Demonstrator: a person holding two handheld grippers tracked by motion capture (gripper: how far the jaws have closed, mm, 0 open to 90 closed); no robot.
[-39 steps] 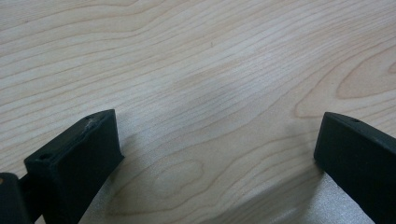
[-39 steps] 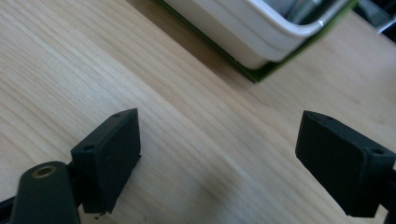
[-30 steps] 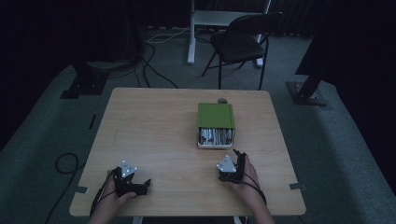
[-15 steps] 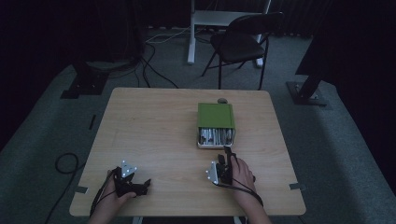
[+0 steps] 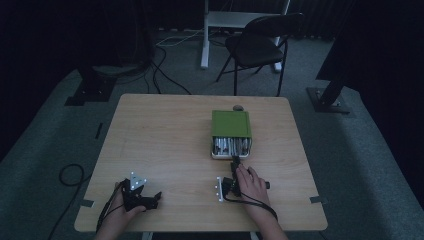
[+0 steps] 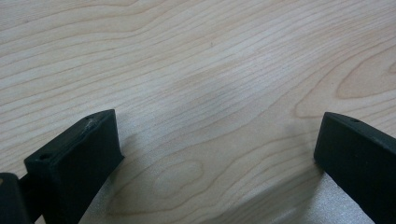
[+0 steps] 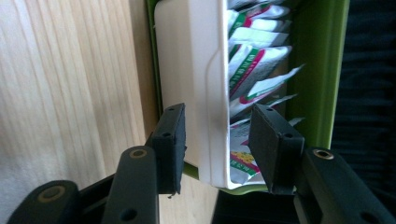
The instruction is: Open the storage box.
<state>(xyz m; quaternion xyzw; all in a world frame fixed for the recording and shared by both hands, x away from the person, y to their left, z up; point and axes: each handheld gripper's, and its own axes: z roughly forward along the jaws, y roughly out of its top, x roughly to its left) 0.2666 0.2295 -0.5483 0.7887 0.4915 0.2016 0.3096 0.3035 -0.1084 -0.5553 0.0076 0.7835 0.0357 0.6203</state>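
A green box (image 5: 230, 123) lies right of the table's middle, its white inner tray (image 5: 230, 146) slid out toward me and packed with sachets (image 7: 254, 60). My right gripper (image 5: 234, 163), rolled onto its side, points at the tray's near end. Its jaws (image 7: 218, 116) have just been closing and now straddle the tray's white wall (image 7: 201, 70). One pad is outside, against the wall. The other is inside among the sachets, a small gap off the wall. My left gripper (image 5: 154, 197) rests near the front left edge, open over bare wood (image 6: 219, 140).
The wooden table (image 5: 165, 135) has free room to the left and behind. A small dark object (image 5: 238, 107) lies just beyond the box. A folding chair (image 5: 260, 45) and stand bases with cables stand on the floor beyond the far edge.
My right hand has rolled onto its side and slid left and forward to the tray's near end, and its jaws have narrowed around the tray wall. The left hand has stayed put.
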